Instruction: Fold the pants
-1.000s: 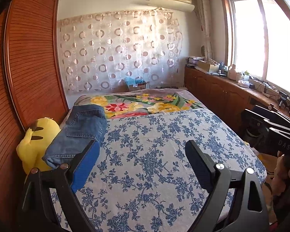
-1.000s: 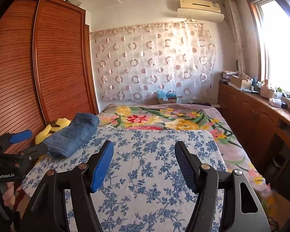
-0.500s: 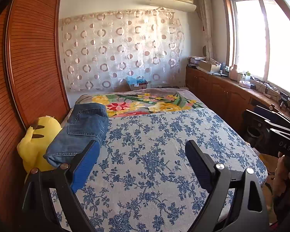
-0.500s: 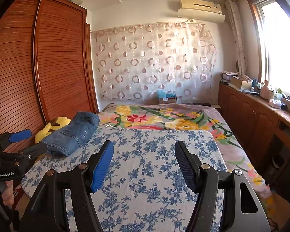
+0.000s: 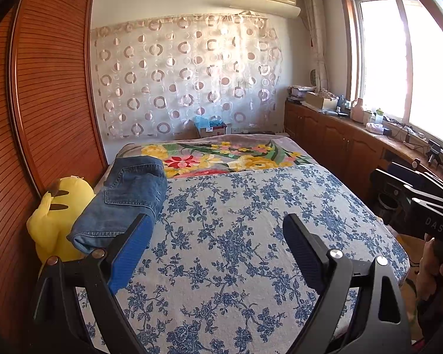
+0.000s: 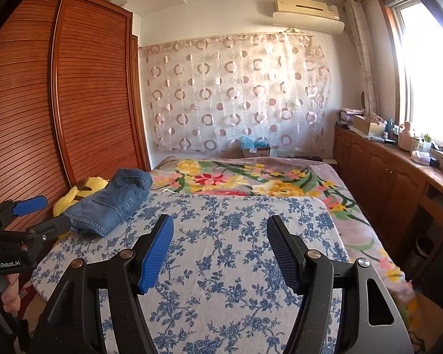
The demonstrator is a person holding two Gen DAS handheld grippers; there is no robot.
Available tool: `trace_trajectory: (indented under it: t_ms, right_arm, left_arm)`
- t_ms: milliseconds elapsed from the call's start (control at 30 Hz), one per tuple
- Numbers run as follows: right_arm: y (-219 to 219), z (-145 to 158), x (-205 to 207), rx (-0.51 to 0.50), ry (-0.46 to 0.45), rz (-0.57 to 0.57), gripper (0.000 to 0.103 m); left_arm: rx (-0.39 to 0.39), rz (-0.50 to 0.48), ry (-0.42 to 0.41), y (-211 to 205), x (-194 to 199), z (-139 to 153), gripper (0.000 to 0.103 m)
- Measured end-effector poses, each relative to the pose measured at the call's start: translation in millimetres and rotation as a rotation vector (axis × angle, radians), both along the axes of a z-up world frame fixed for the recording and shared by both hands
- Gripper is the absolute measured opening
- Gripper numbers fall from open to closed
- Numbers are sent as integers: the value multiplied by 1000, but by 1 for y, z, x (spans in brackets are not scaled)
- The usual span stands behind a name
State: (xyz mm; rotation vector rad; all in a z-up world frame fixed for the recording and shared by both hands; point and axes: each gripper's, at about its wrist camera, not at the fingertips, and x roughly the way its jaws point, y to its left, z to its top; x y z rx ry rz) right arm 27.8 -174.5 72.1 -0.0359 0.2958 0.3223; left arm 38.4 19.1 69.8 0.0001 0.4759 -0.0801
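Note:
A folded pair of blue jeans (image 5: 127,197) lies at the left edge of the bed, on the blue-flowered sheet (image 5: 236,236). The right wrist view shows the jeans (image 6: 112,200) at the far left too. My left gripper (image 5: 218,230) hangs open above the sheet, its left finger just in front of the jeans' near end, nothing between its pads. My right gripper (image 6: 220,230) is open over the sheet's middle, well right of the jeans, and holds nothing. Each gripper shows in the other's view, the left gripper (image 6: 26,215) at the left edge and the right one (image 5: 419,194) at the right edge.
A yellow plush toy (image 5: 56,218) sits between the jeans and the wooden wardrobe (image 5: 44,103). A bright floral blanket (image 5: 221,159) covers the far half of the bed. Wooden cabinets (image 5: 339,147) with clutter run under the window on the right. A hand (image 6: 3,292) grips the left tool.

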Motion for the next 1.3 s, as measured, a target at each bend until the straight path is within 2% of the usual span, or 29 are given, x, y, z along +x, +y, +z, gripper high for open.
trace_trajectory:
  t_ms: [1300]
  right_arm:
    - [-7, -2, 2, -4, -1, 7, 68]
  left_arm:
    - [1, 2, -1, 1, -1, -1, 90]
